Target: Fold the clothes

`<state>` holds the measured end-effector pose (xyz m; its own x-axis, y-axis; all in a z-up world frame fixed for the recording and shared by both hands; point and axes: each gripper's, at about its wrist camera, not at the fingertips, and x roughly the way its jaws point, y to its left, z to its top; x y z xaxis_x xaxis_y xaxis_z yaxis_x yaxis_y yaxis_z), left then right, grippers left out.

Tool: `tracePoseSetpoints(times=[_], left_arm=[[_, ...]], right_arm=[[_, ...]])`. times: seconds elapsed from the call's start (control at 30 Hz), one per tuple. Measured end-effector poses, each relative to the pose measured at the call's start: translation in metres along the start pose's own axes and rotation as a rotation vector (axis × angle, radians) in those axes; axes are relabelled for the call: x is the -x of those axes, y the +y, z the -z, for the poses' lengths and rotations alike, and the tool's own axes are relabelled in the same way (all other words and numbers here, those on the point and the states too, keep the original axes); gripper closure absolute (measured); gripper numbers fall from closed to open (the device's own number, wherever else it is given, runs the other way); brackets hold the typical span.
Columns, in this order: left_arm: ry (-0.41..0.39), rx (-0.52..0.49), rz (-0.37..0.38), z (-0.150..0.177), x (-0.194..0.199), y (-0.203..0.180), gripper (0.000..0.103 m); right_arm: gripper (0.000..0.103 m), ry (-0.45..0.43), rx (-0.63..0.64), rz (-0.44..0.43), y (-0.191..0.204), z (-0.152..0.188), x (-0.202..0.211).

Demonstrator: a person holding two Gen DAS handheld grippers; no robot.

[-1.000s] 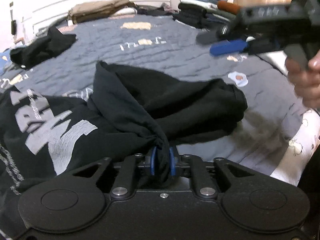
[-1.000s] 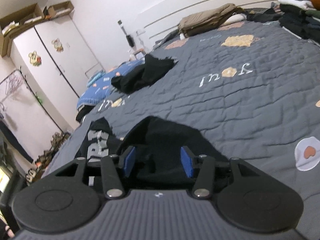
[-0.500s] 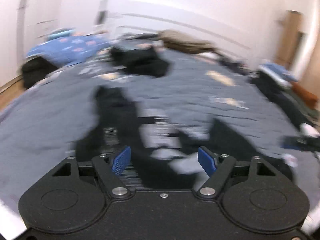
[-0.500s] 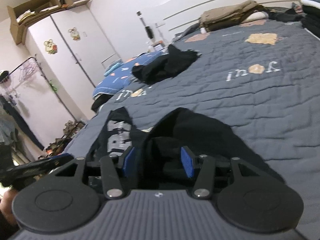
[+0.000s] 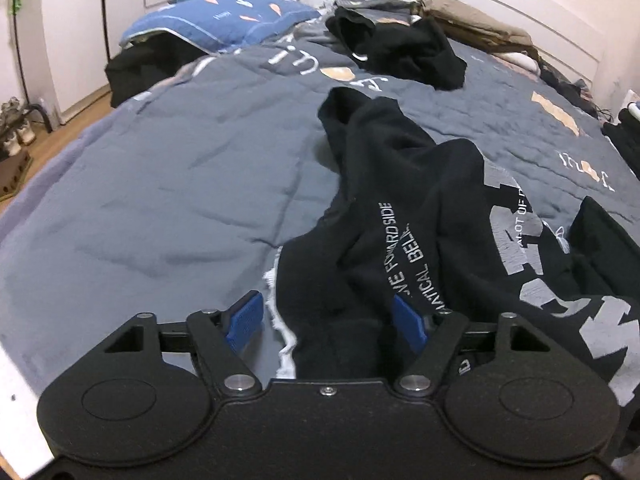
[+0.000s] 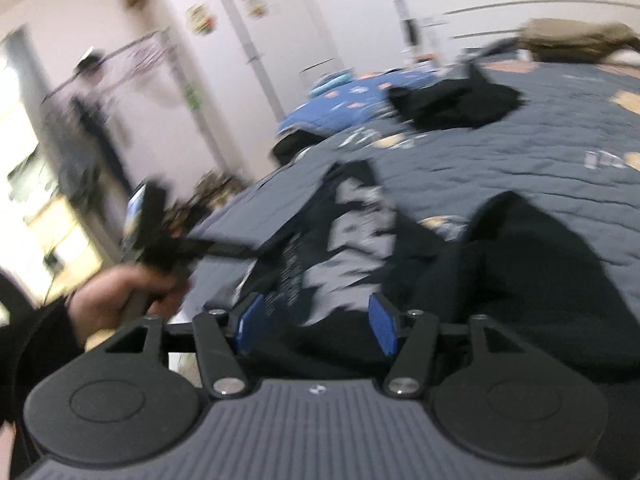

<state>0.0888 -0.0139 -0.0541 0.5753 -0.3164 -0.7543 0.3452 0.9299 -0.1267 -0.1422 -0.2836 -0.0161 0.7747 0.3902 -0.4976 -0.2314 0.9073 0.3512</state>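
black sweatshirt point(image 5: 424, 216): crumpled on the grey quilt point(image 5: 160, 184), printed side up, near the bed's edge
left gripper point(image 5: 326, 324): blue pads apart, jaws closing, sweatshirt hem between them, not pinched
right gripper point(image 6: 314, 326): jaws opening over the sweatshirt, pads clear of the cloth
other black garment point(image 5: 408, 50): farther up the quilt

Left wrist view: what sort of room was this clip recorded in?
Most likely a home bedroom: a grey quilted bedspread covers a bed, a blue pillow lies at its far end, and a white wardrobe stands against the wall.
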Motion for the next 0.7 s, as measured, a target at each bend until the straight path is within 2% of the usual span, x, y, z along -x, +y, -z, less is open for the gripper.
tracePoseSetpoints(times=[0.27, 0.43, 0.7], left_arm=[[-0.021, -0.011, 0.028, -0.002, 0.001, -0.008, 0.036], [-0.026, 0.006, 0.034, -0.003, 0.004, -0.002, 0.036], [-0.036, 0.046, 0.029, -0.005, 0.009, 0.012, 0.035]], right_arm=[[0.044, 0.039, 0.319, -0.038, 0.065, 0.026, -0.04], [0.044, 0.045, 0.404, 0.008, 0.079, 0.036, -0.062], [0.042, 0.048, 0.538, 0.031, 0.101, 0.05, -0.089]])
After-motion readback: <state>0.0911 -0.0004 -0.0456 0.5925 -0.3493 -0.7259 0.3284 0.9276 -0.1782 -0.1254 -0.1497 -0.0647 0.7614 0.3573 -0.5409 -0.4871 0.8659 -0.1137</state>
